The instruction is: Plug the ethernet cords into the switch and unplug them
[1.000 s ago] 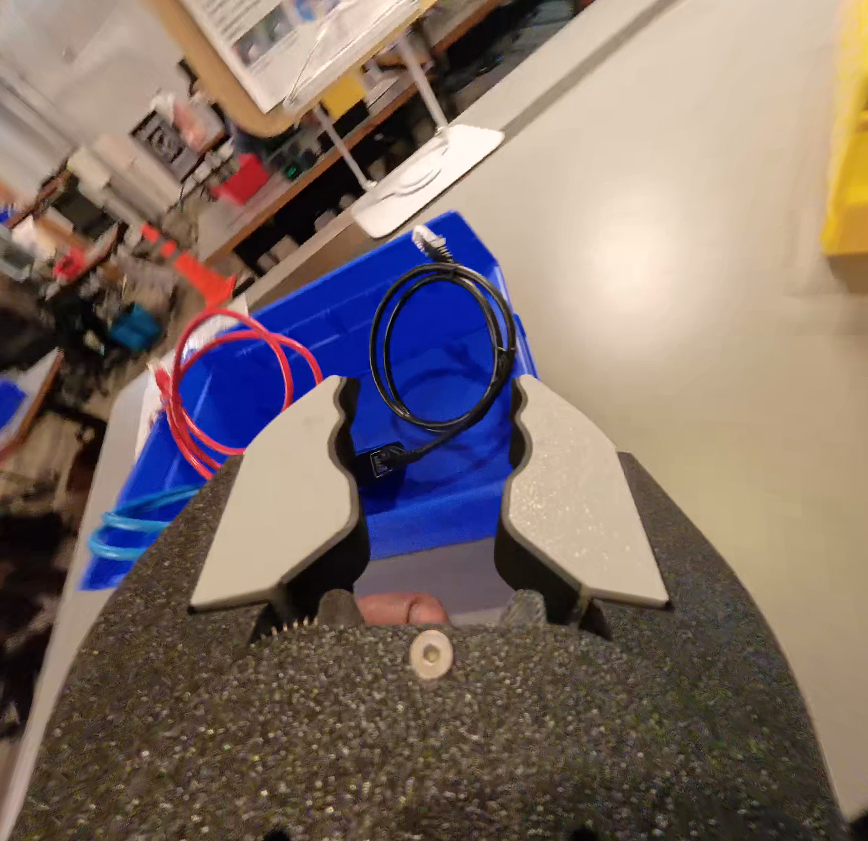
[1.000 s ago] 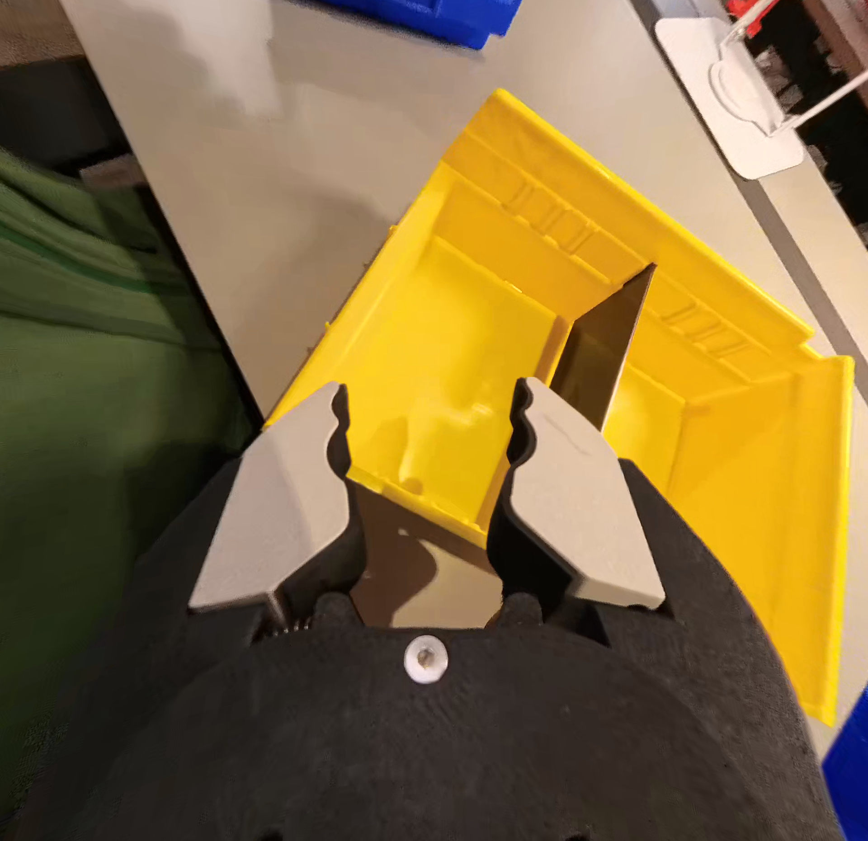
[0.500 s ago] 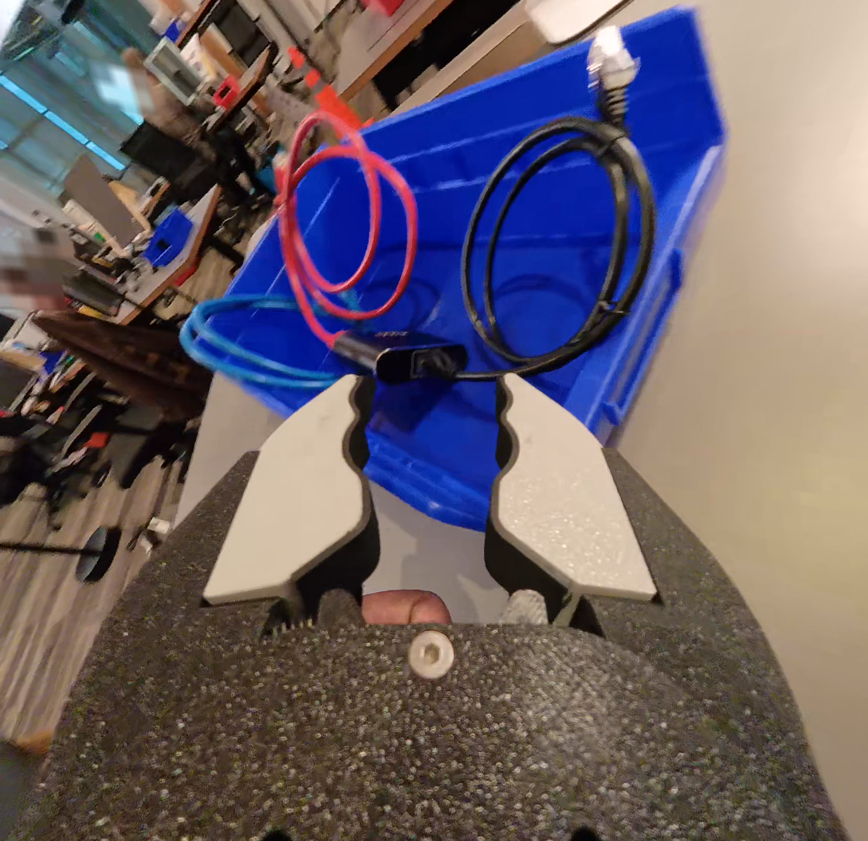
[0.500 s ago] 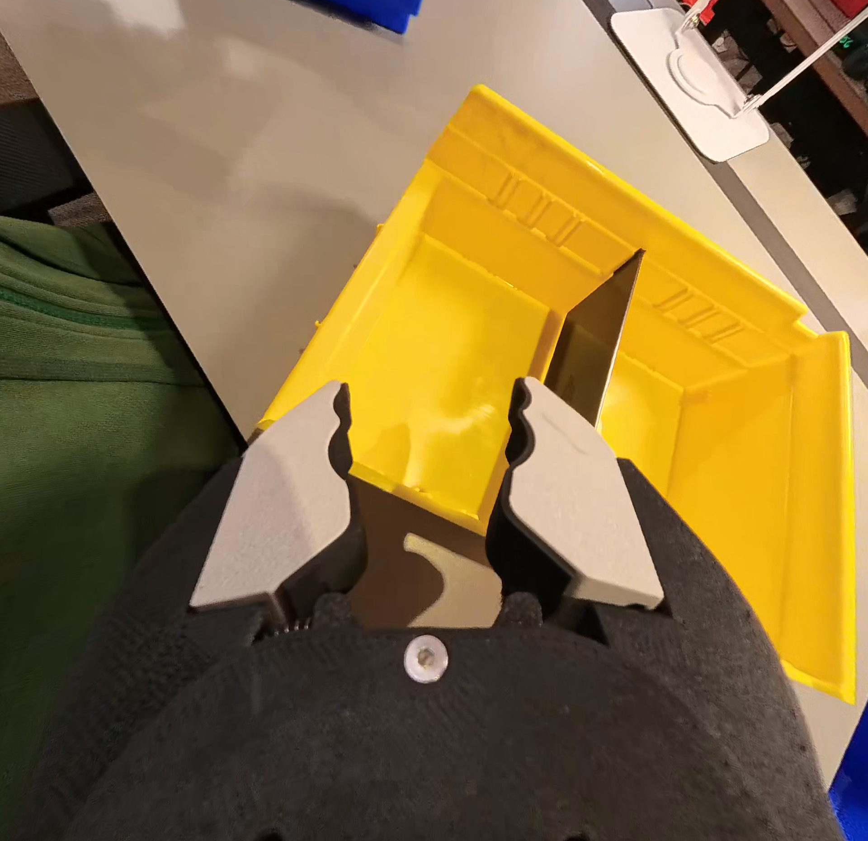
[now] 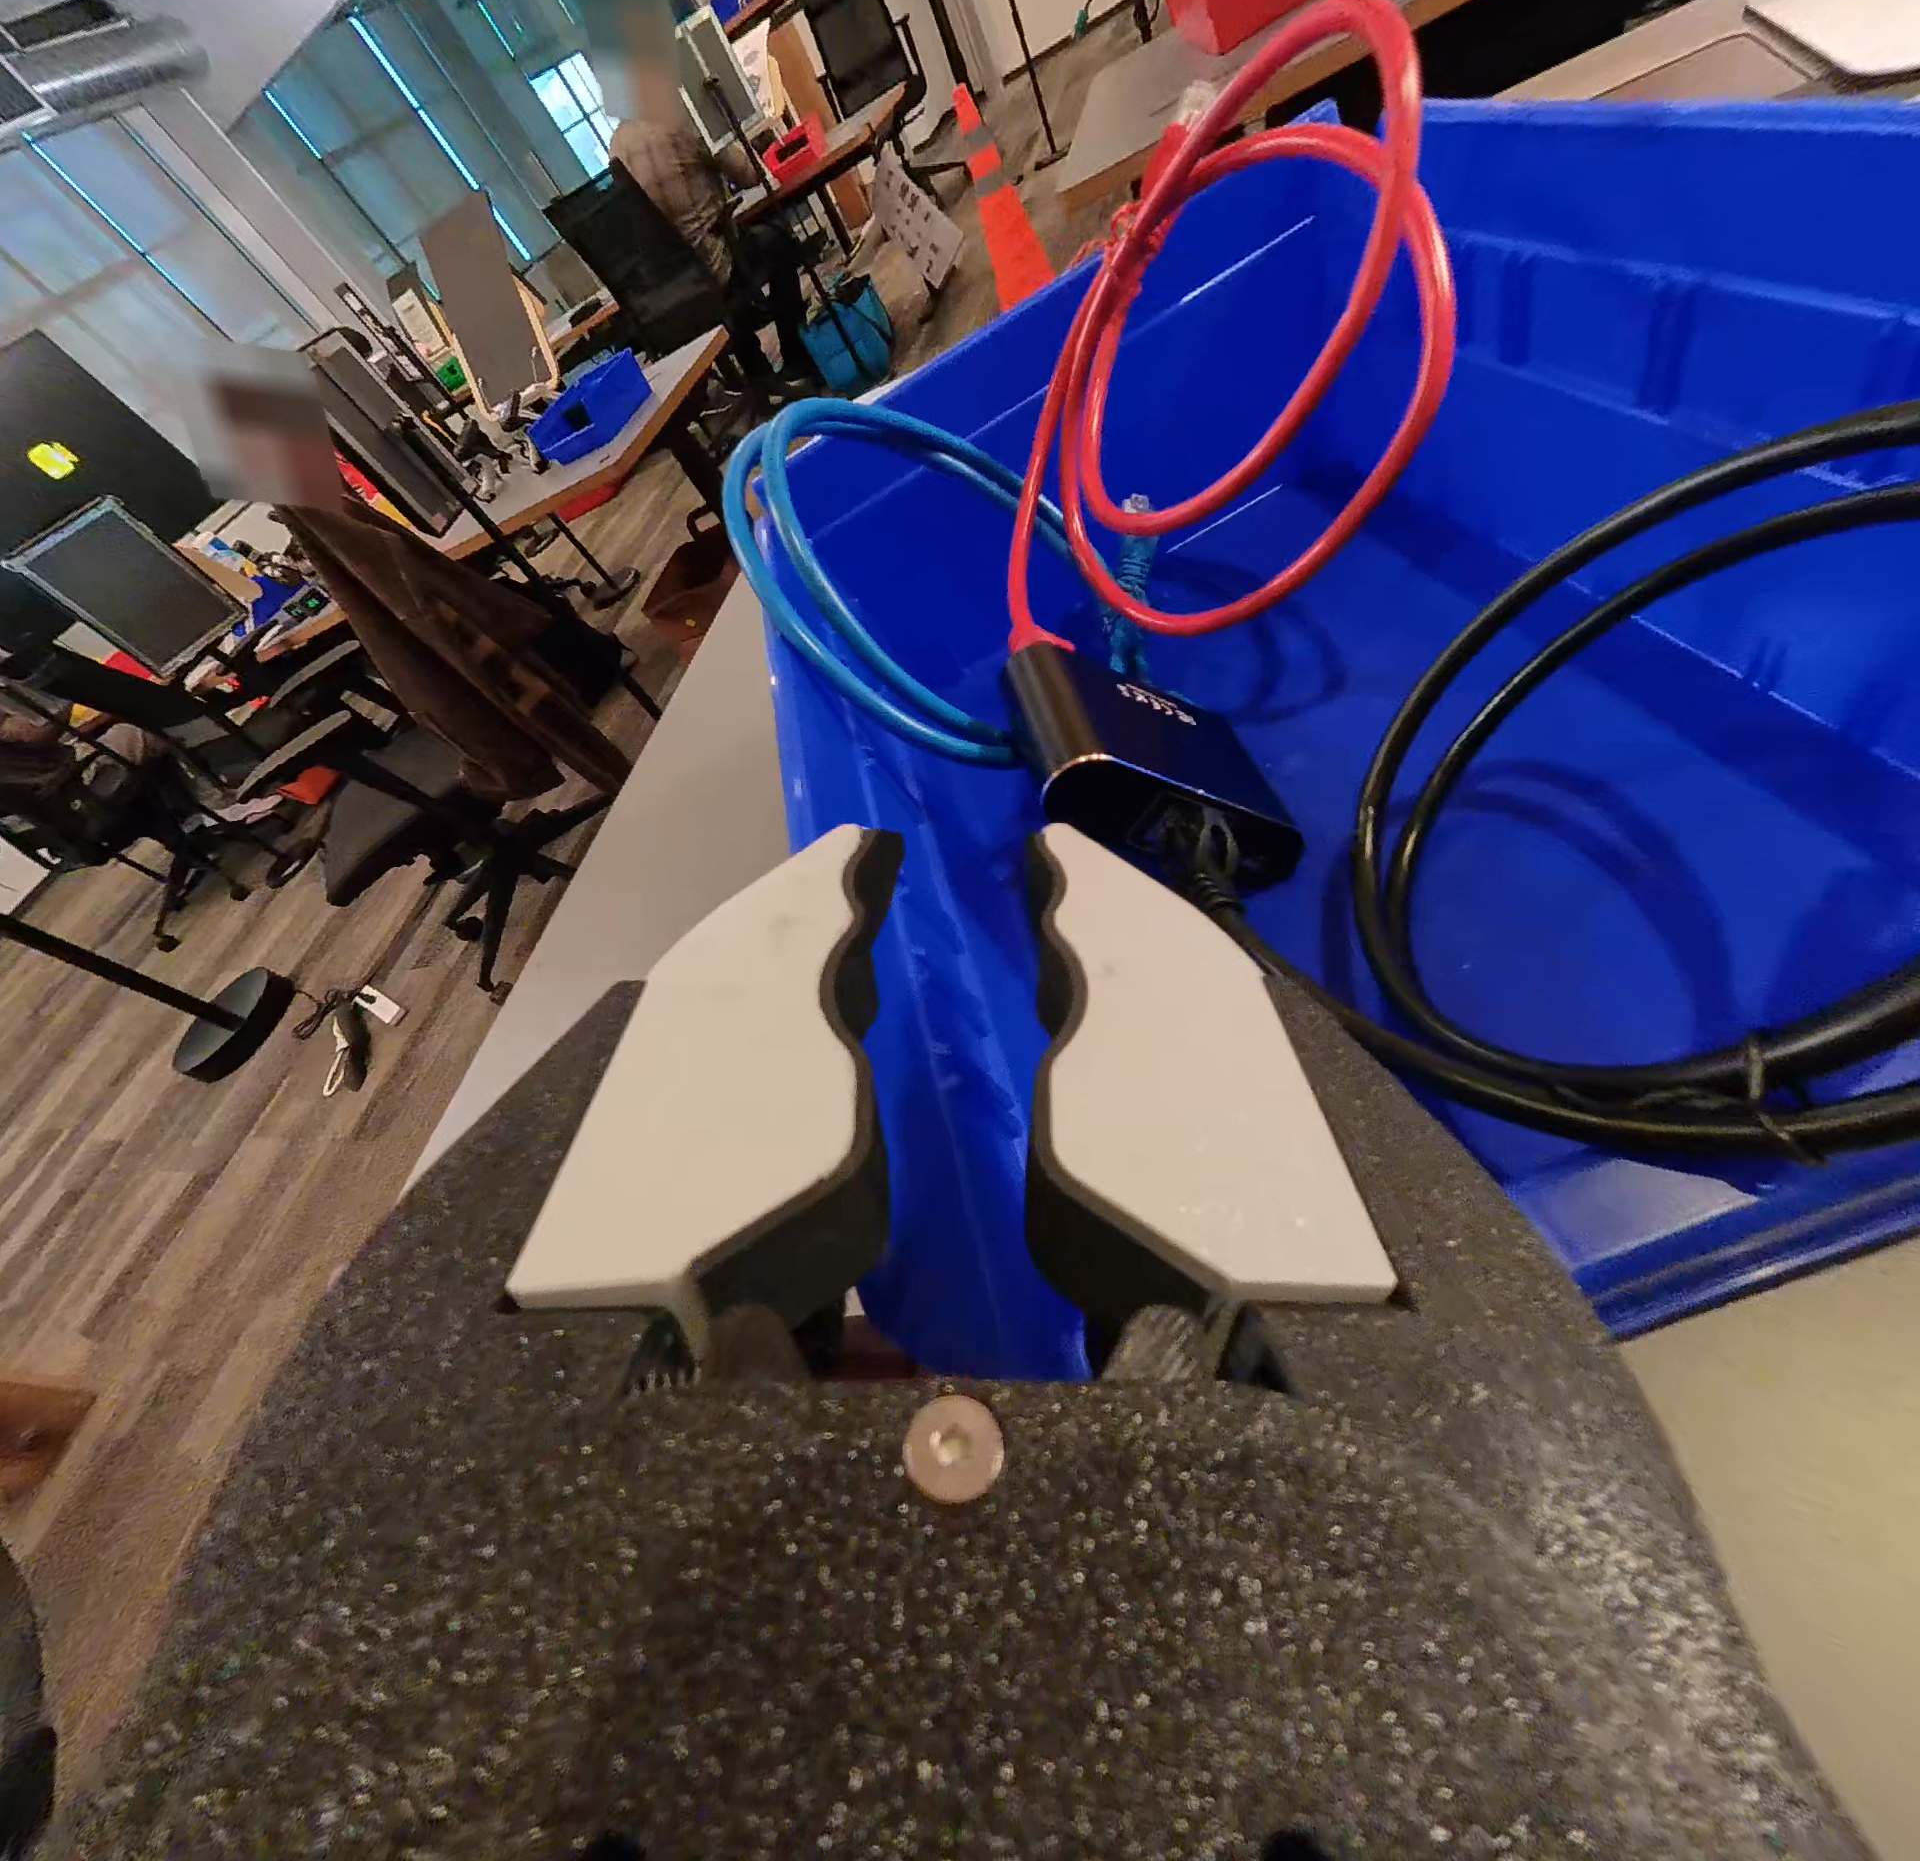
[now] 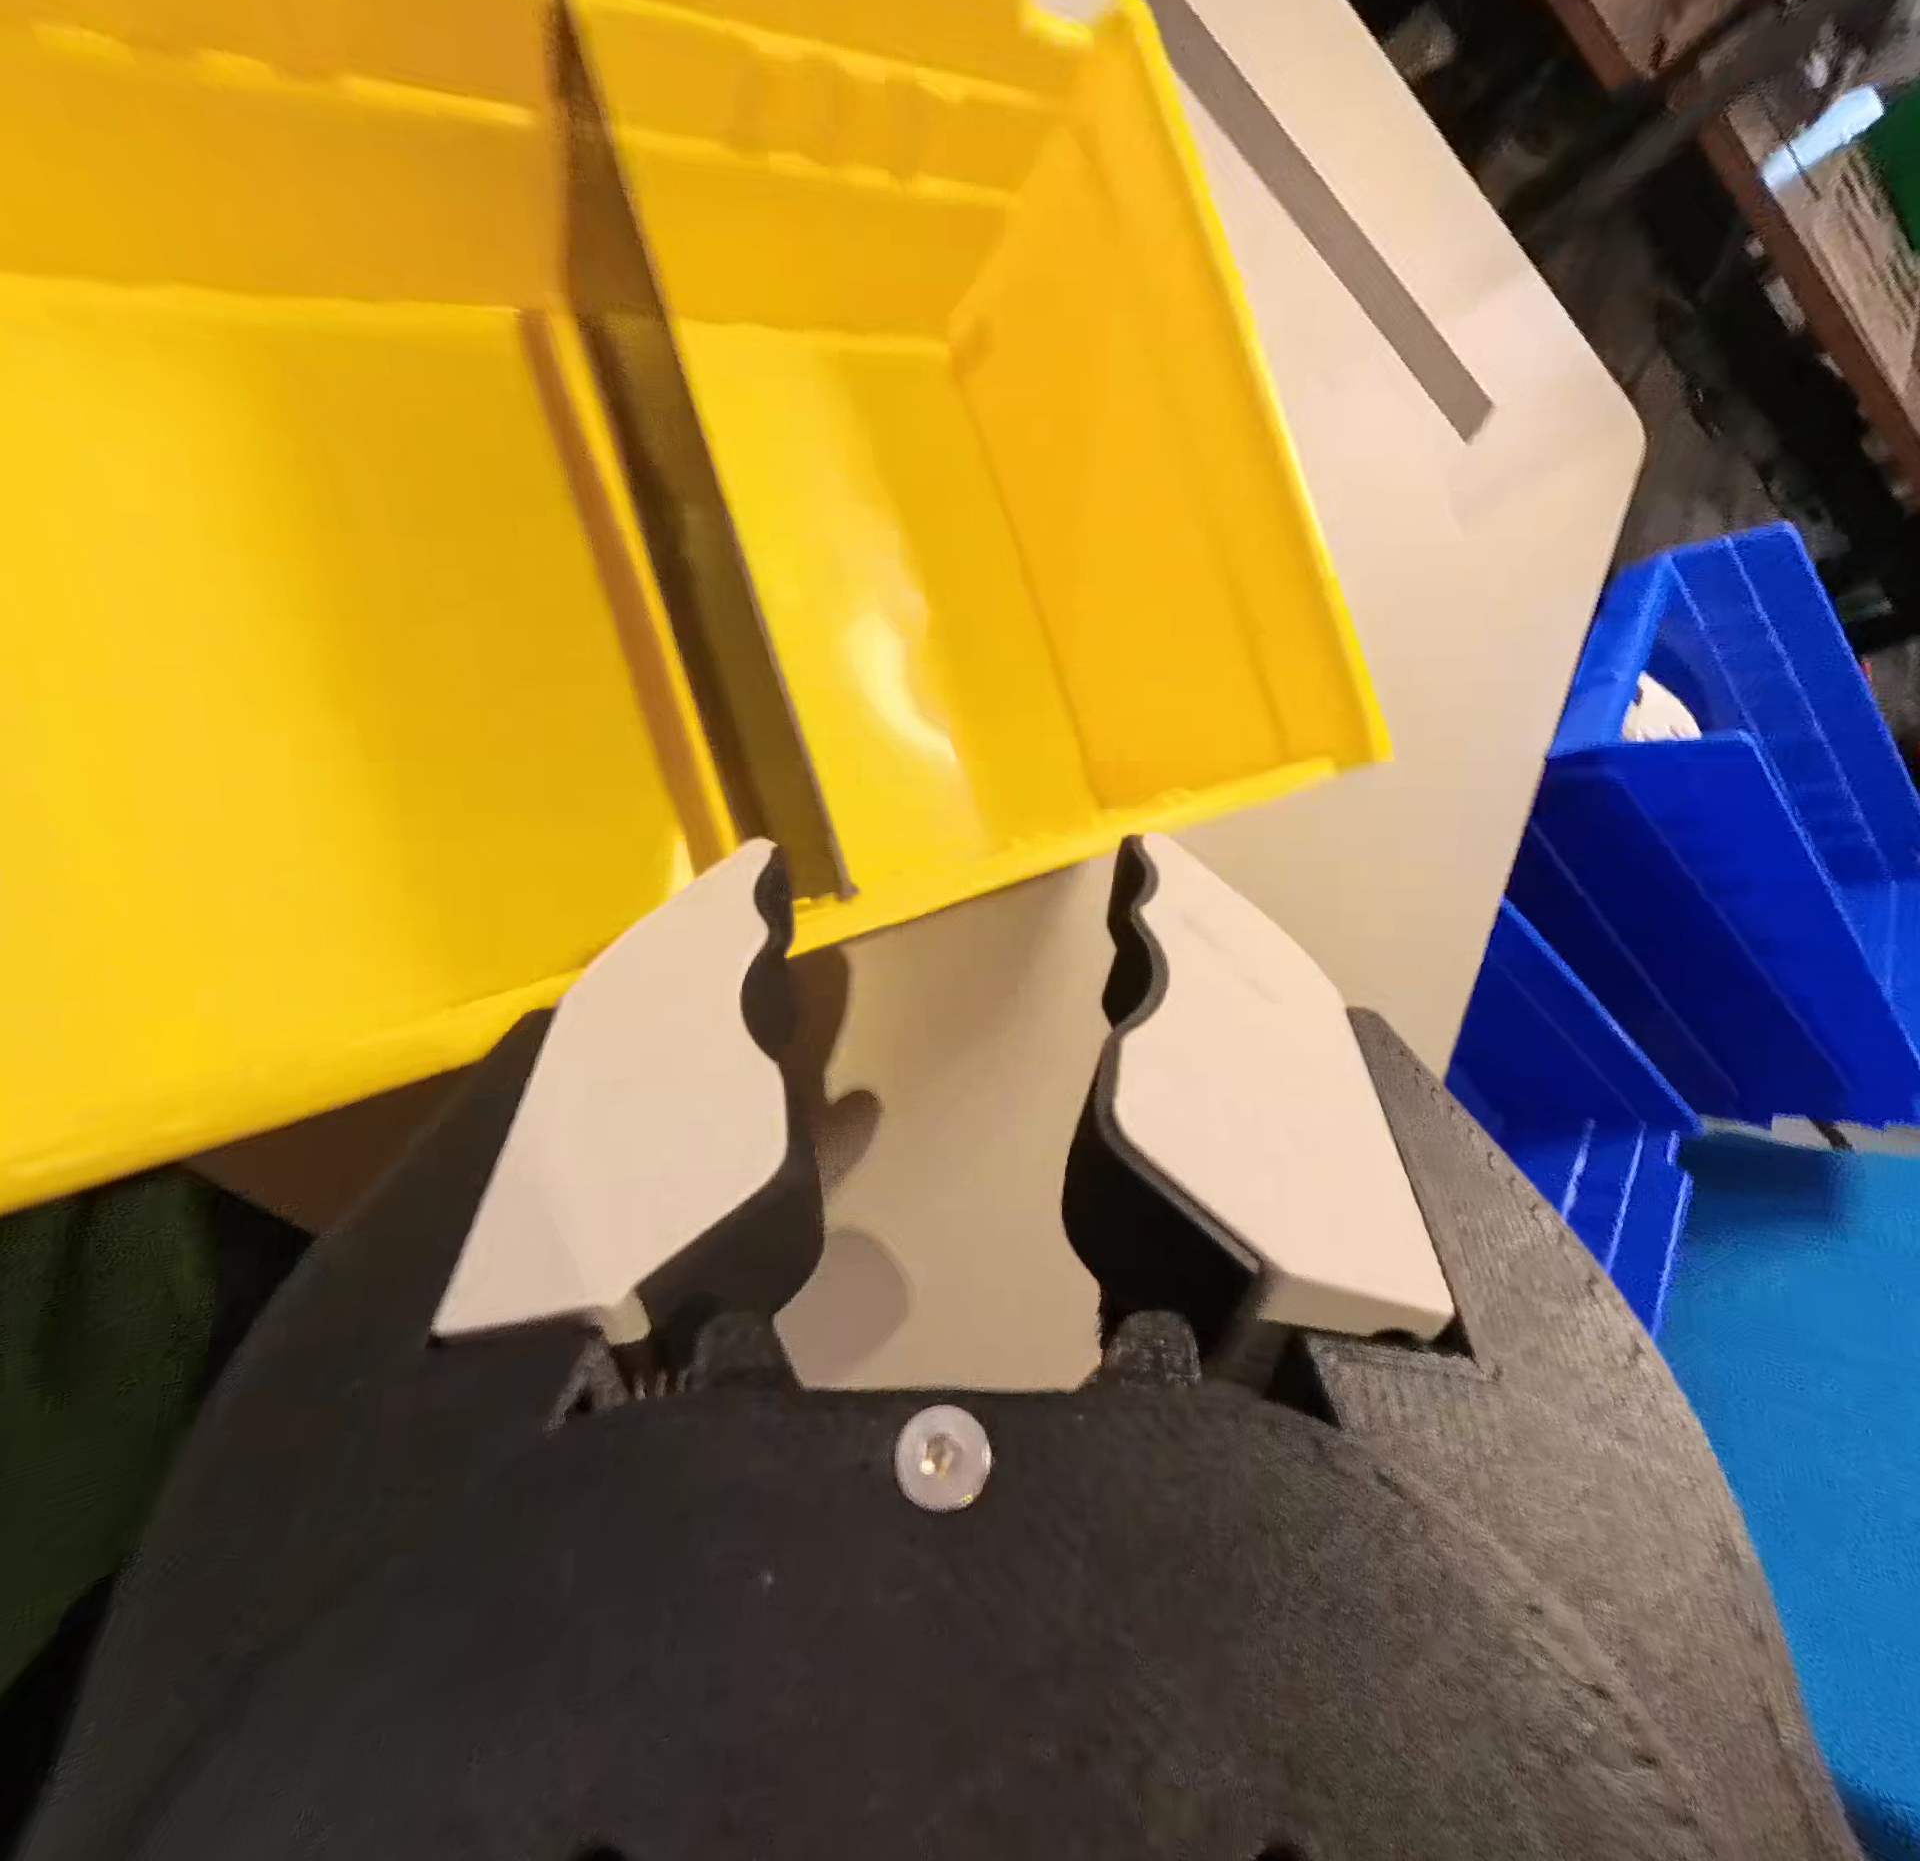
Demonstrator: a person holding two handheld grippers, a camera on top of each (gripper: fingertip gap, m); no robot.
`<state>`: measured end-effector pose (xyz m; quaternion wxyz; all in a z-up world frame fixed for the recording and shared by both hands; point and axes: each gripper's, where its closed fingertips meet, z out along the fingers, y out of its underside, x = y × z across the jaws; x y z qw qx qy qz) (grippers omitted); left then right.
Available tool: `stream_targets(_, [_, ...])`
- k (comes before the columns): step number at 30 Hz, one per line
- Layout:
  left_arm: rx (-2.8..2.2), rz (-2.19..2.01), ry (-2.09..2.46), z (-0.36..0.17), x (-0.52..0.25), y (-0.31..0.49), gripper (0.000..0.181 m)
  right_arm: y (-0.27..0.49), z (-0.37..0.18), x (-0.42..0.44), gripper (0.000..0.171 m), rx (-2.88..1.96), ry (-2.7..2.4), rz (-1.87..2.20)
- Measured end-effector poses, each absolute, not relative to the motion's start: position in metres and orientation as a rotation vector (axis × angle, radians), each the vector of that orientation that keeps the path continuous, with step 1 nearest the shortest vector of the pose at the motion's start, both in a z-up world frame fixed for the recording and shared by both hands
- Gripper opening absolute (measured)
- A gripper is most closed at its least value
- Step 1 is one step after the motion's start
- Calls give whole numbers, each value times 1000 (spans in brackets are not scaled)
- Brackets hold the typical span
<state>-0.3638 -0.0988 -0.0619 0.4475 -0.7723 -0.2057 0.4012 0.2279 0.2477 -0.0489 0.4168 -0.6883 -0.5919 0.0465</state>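
A blue bin [image 5: 1558,305] holds a small black switch [image 5: 1153,762]. A coiled black cord [image 5: 1662,1089] runs into the switch's near face. A red cord [image 5: 1439,315] meets its far end, and a blue cord [image 5: 740,523] loops over the bin's left wall to it. My left gripper [image 5: 961,855] straddles the bin's near left wall, with its jaws narrowed onto that wall. My right gripper [image 6: 951,866] is open and empty at the front rim of a yellow bin [image 6: 312,668], over the beige table [image 6: 1403,564].
The yellow bin has a dark divider [image 6: 675,523] across it. Stacked blue bins [image 6: 1714,876] stand past the table's right end. The table edge [image 5: 644,803] runs left of the blue bin, with office chairs, desks and people on the floor beyond.
My left gripper moved in to the blue bin's left wall and its jaws narrowed around it. My right gripper swung toward the yellow bin's right end and stayed open.
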Motion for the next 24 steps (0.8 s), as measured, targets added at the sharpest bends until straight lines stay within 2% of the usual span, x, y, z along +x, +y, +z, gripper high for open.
stream_targets(4, [-1936, 993, -511, -60, -371, -105, 22, 253, -48, 240, 65, -1751, -1480, 108])
stream_targets(10, [-1930, 1005, -517, -59, -377, -113, 22, 196, -30, 228, 76, -1638, -1601, 386])
stream_targets(15, [-1922, 1058, -506, -58, -386, -118, 16, 150, -37, 227, 85, -1475, -1826, 367])
stream_targets(21, [-1932, 1067, -477, -57, -405, -124, 6, 193, -77, 252, 94, -1619, -1869, 18])
stream_targets(24, [-1947, 1049, -437, -57, -414, -124, 8, 216, -78, 262, 91, -1689, -1791, -55])
